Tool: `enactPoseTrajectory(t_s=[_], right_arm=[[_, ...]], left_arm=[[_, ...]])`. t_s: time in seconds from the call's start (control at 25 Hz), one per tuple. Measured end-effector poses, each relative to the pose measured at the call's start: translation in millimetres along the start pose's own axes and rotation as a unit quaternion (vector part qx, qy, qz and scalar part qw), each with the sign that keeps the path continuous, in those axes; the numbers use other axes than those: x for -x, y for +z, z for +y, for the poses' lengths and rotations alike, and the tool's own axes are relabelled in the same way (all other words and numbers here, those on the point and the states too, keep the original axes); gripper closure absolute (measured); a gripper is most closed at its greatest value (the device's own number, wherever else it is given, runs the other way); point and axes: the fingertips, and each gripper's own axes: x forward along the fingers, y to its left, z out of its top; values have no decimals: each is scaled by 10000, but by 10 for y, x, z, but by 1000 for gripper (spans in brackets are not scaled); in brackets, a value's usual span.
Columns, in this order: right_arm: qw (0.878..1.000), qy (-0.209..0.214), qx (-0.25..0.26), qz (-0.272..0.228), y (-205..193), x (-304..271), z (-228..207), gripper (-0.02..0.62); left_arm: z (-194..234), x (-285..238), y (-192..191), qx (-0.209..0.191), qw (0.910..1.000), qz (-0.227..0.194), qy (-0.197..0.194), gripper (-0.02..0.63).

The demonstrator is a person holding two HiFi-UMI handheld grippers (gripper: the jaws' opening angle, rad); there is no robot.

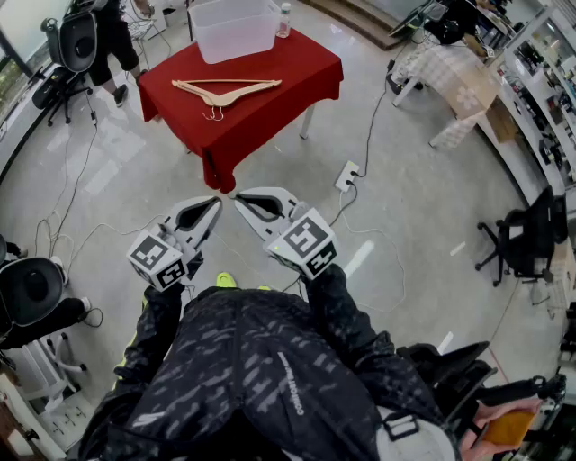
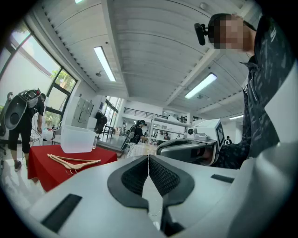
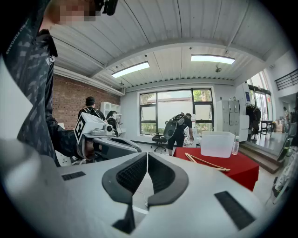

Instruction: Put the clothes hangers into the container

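Observation:
Wooden clothes hangers (image 1: 225, 91) lie in a small pile on a table with a red cloth (image 1: 297, 63), well ahead of me. Behind them stands a clear plastic container (image 1: 234, 29). My left gripper (image 1: 216, 202) and right gripper (image 1: 239, 202) are held close to my body over the floor, tips almost meeting, both shut and empty. The left gripper view shows its shut jaws (image 2: 148, 157) with the hangers (image 2: 72, 161) and container (image 2: 77, 139) far off at left. In the right gripper view the shut tips (image 3: 147, 155) sit below the distant hangers (image 3: 205, 161) and container (image 3: 217, 144).
A plastic bottle (image 1: 284, 18) stands beside the container. A power strip (image 1: 347, 176) and cables lie on the floor between me and the table. Office chairs (image 1: 526, 239) and another table (image 1: 450, 76) stand at right; a person (image 1: 112, 40) stands at far left.

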Motion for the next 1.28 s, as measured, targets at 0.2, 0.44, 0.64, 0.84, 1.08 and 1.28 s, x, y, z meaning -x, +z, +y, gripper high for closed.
enactPoseTrajectory(t_s=[0.2,0.44,0.64,0.84,1.08,1.28], right_arm=[[10000,-8,-5,17,-30,62,-49,574],[9995,-155,188,222,-79,50,-73,574],[9989,-116,311,324,-109,74,-73,574],[9987,-73,326,389,-185,135,-116,574],[9985,20,259,482,-276,92,-173,574],[9978,96,318,571,-332,-108,-247,574]], left_arm=[[-47,-65,-23,32,10000,-4,25,594],[-58,-71,-22,68,10000,27,54,594],[-65,-55,-34,78,9999,46,146,594],[1,-20,-38,81,9994,20,342,594],[131,6,-55,147,9986,15,508,594],[304,-128,-95,160,9994,0,299,594]])
